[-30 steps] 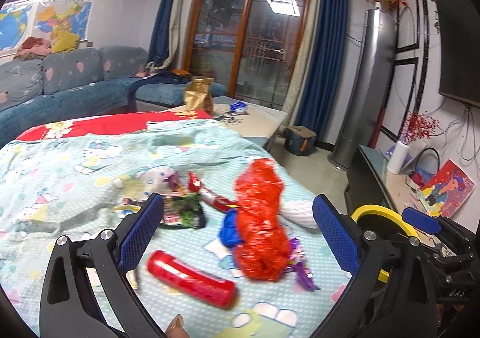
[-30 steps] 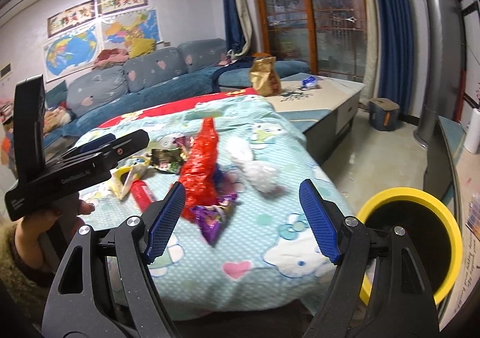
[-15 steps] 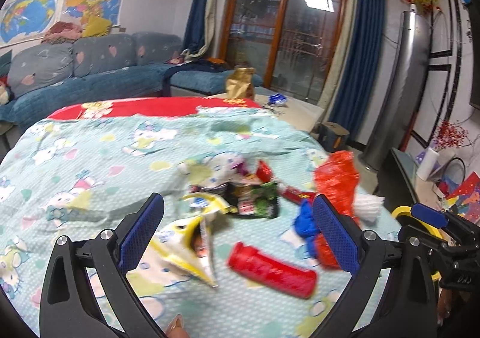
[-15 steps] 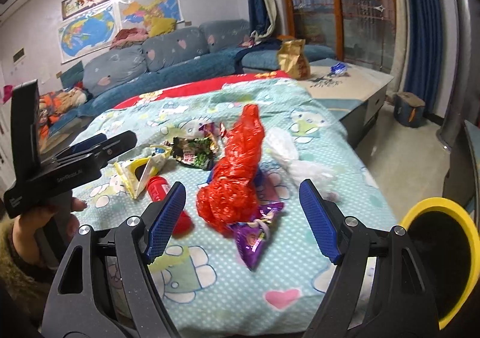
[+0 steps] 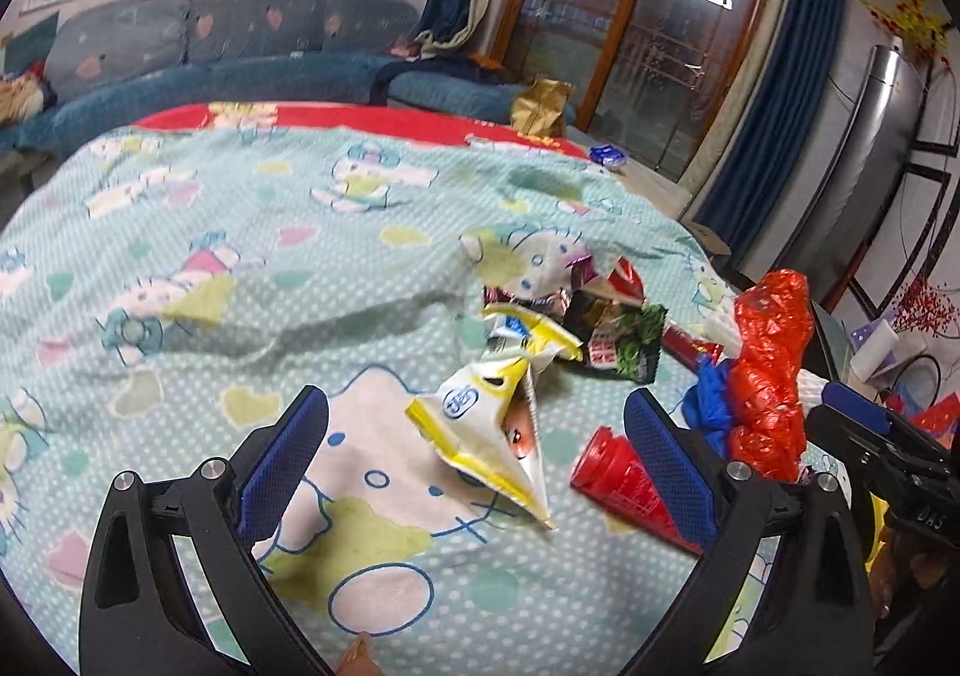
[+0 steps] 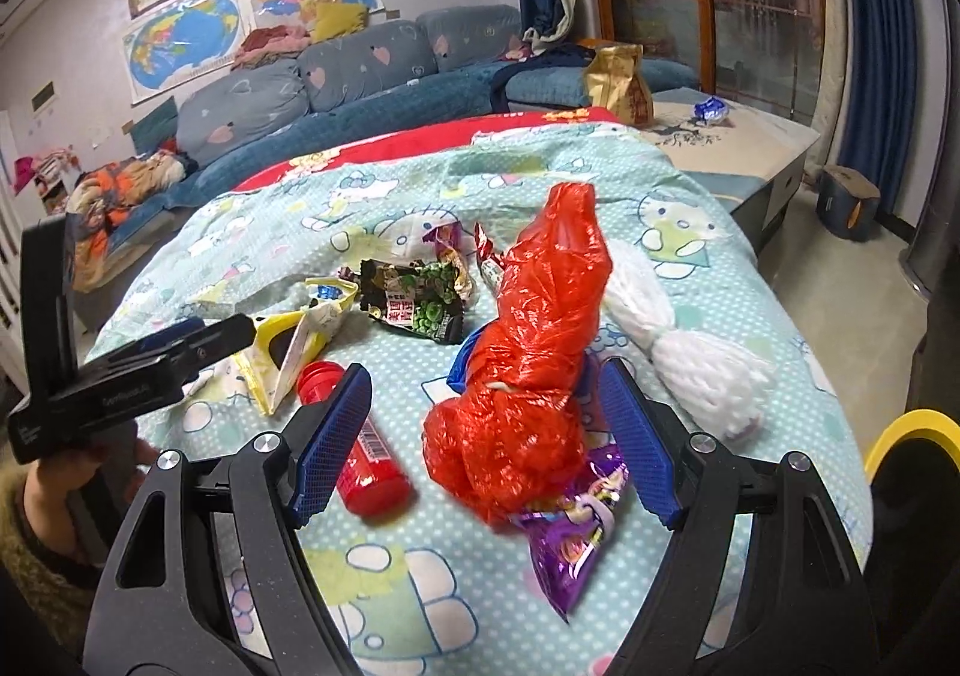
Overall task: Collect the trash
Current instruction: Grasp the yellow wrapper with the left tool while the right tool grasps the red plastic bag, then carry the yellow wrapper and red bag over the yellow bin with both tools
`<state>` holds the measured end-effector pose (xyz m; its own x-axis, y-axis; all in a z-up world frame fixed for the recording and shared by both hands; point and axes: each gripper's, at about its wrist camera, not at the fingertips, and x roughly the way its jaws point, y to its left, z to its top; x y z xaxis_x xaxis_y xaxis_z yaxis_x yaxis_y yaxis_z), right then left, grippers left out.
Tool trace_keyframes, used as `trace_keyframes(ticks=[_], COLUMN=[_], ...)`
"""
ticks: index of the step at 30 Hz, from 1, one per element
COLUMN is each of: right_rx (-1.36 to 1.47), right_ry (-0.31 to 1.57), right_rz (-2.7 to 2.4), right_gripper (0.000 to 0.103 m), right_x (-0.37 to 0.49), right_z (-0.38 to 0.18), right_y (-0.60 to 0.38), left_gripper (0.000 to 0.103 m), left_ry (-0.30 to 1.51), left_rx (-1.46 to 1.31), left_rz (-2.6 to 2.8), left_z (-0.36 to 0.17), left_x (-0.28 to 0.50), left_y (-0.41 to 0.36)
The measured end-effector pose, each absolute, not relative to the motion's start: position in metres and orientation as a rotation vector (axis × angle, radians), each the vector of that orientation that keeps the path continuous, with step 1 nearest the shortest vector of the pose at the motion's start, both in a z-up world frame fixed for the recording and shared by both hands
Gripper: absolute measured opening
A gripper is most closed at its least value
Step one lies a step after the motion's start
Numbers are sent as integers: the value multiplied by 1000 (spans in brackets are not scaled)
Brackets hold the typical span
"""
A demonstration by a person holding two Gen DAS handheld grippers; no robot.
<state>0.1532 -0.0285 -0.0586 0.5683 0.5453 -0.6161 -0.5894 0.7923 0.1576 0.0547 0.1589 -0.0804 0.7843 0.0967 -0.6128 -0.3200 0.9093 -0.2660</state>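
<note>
Trash lies scattered on a cartoon-print blanket [image 5: 252,268]. Left gripper [image 5: 477,439], jaws apart and empty, now frames the yellow-and-white wrapper [image 5: 489,430]; a second ago it framed the red plastic bag [image 5: 771,370], which has since slid to the right edge of the left wrist view. Red tube [image 5: 630,481] lies just inside the gripper's right finger, where earlier it sat near the left one. Right gripper [image 6: 486,439], jaws apart at the same width as before and gripping nothing, has come closer to the pile: the red bag stands between its fingers, with the purple wrapper [image 6: 573,544] under the bag's near end. Green snack packet [image 6: 420,304] and white foam netting [image 6: 690,352] lie beyond. Yellow-rimmed bin [image 6: 912,436] shows only at the right edge, less of it than earlier.
</note>
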Motion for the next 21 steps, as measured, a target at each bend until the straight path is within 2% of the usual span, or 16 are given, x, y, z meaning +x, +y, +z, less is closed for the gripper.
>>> trace_keyframes(ticks=[4, 6, 8, 9, 10, 11, 12, 13, 21], right_rx=[-86, -89, -95, -95, -95, -90, -82, -73, 0], right_ry=[730, 752, 768, 775, 784, 784, 778, 770, 691], right_rz=[653, 648, 639, 640, 642, 643, 646, 656, 702], right_gripper=[69, 64, 50, 38, 28, 28, 27, 26, 25], right_x=[163, 167, 169, 170, 172, 172, 171, 170, 157], right_z=[-66, -70, -76, -78, -79, -79, -78, -75, -48], right_y=[-20, -16, -14, -13, -12, -13, -13, -14, -32], left_gripper=[94, 84, 71, 66, 55, 49, 32, 25, 20], left_ry=[651, 659, 670, 676, 685, 694, 699, 699, 596], left_rx=[-407, -417, -430, -434, -437, -436, -436, -437, -410], left_rz=[211, 206, 207, 204, 202, 205, 207, 205, 186], left_z=[-88, -91, -93, -94, -96, -97, -98, -98, -67], left_x=[60, 63, 67, 68, 70, 72, 73, 73, 59], left_y=[160, 160, 160, 160, 159, 159, 158, 158, 156])
